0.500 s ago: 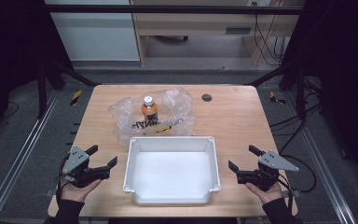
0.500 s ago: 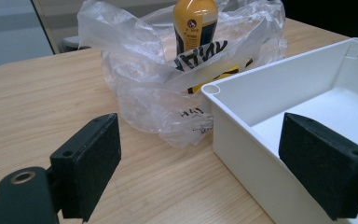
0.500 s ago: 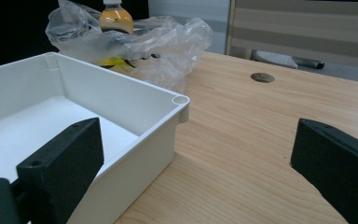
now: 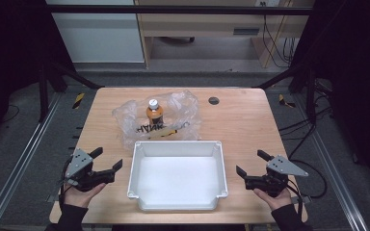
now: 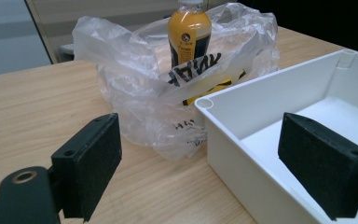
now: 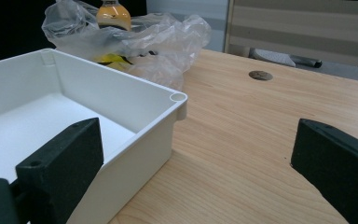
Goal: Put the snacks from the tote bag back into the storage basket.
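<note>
An orange-filled bottle [image 4: 154, 113] with a white cap stands upright inside a crumpled clear plastic bag [image 4: 164, 122] at the back middle of the wooden table; the left gripper view shows the bottle [image 5: 189, 30] and bag [image 5: 140, 84] too. Just in front of the bag sits an empty white bin [image 4: 178, 174]. My left gripper [image 4: 107, 160] rests left of the bin, open, nothing between its jaws. My right gripper [image 4: 253, 162] rests right of the bin, also open and empty. In the right gripper view the bin's corner [image 6: 177, 99] lies close ahead, the bag [image 6: 135, 42] beyond it.
A small dark round disc [image 4: 214, 100] lies on the table behind and right of the bag. The table's edges [image 4: 289, 159] drop to a grey floor with metal rails on both sides. A cabinet and shelves stand beyond the far edge.
</note>
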